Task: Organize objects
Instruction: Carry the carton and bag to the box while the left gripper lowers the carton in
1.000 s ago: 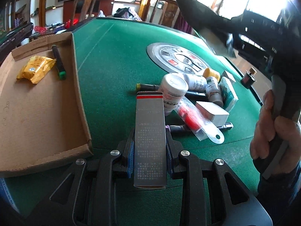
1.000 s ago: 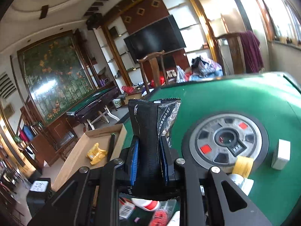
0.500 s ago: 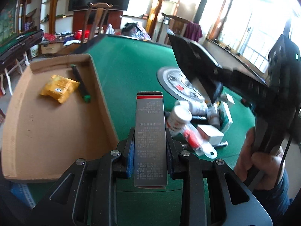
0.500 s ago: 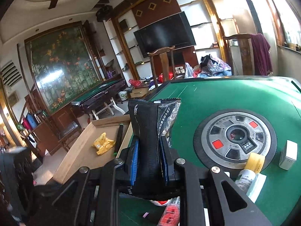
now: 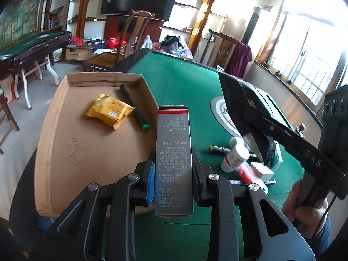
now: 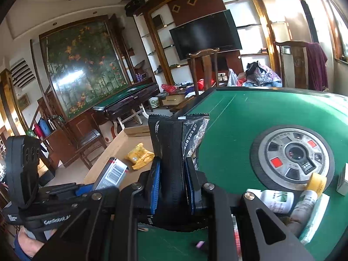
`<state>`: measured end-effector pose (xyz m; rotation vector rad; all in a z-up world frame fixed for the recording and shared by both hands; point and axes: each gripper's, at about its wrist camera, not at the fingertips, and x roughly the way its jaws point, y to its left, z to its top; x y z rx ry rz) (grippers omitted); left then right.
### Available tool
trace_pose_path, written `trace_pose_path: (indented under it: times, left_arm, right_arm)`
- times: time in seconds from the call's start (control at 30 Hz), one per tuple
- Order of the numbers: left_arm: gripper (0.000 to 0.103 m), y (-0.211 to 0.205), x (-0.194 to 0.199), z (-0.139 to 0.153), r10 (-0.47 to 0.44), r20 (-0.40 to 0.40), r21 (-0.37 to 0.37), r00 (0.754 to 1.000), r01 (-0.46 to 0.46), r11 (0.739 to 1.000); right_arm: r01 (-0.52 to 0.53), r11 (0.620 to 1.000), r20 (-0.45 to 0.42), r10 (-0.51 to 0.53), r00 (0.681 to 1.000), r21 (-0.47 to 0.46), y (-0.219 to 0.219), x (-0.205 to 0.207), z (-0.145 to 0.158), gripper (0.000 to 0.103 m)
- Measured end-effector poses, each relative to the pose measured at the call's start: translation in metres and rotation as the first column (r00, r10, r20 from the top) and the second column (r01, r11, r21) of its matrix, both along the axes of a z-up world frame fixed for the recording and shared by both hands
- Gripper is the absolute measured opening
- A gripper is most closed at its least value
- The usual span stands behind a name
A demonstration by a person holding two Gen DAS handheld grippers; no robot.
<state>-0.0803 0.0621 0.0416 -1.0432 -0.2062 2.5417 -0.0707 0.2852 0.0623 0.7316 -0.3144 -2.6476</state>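
**Two loaded grippers heading for the cardboard tray**

The left hand-held gripper (image 5: 173,174) is clamped on a tall grey carton (image 5: 173,152), held upright above the near right edge of the cardboard tray (image 5: 65,152); the right hand-held gripper (image 6: 173,184) is clamped on a black snack packet (image 6: 174,143), near the tray's right wall. The tray sits at the left edge of the green surface (image 5: 184,82); a yellow packet (image 5: 108,111) and a dark marker (image 5: 133,106) lie toward its far end. To do this well, probably lift each item clear of the tray wall and release onto the bare near half; the grippers are close, so one at a time seems wise; the pile of bottles (image 5: 235,158) stays to the right.
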Motion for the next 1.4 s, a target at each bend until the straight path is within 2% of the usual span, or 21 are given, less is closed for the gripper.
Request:
trace_pose_path:
  times: [0.27,0.57,0.73,0.83,0.93,1.0,1.23,1.4]
  left_arm:
    - [0.026,-0.032,-0.006,0.004,0.056,-0.007,0.011,0.998,-0.056,0.998]
    - [0.026,-0.072,-0.017,0.003,0.161,0.002,0.013,0.987,-0.161,0.987]
    - [0.026,-0.087,-0.026,0.002,0.198,0.012,0.011,0.980,-0.198,0.980]
    - [0.026,-0.093,-0.036,0.003,0.201,0.015,0.002,0.979,-0.201,0.980]
    - [0.026,-0.101,-0.057,0.000,0.176,0.067,0.007,0.982,-0.177,0.984]
    - [0.026,-0.103,-0.070,-0.002,0.182,0.083,-0.015,0.980,-0.181,0.983]
    - [0.027,-0.105,-0.106,-0.009,0.190,0.142,-0.048,0.971,-0.185,0.981]
    - [0.027,-0.104,-0.129,-0.011,0.168,0.182,-0.070,0.969,-0.158,0.985]
  right_arm:
    - [-0.032,0.999,0.037,0.034,0.999,-0.035,-0.043,-0.014,-0.004,0.020]
    - [-0.099,0.994,0.078,0.102,0.992,-0.038,-0.098,-0.039,-0.014,0.020]
    - [-0.124,0.992,0.099,0.127,0.987,-0.029,-0.105,-0.047,-0.022,0.020]
    - [-0.111,0.993,0.122,0.115,0.986,-0.033,-0.098,-0.054,-0.025,0.020]
    - [-0.102,0.994,0.149,0.108,0.983,-0.046,-0.095,-0.063,-0.025,0.021]
    - [-0.087,0.995,0.153,0.092,0.984,-0.040,-0.096,-0.069,-0.022,0.021]
    - [-0.090,0.996,0.183,0.089,0.979,-0.001,-0.127,-0.091,-0.012,0.021]
    - [-0.083,0.996,0.241,0.070,0.968,0.044,-0.144,-0.118,-0.014,0.021]
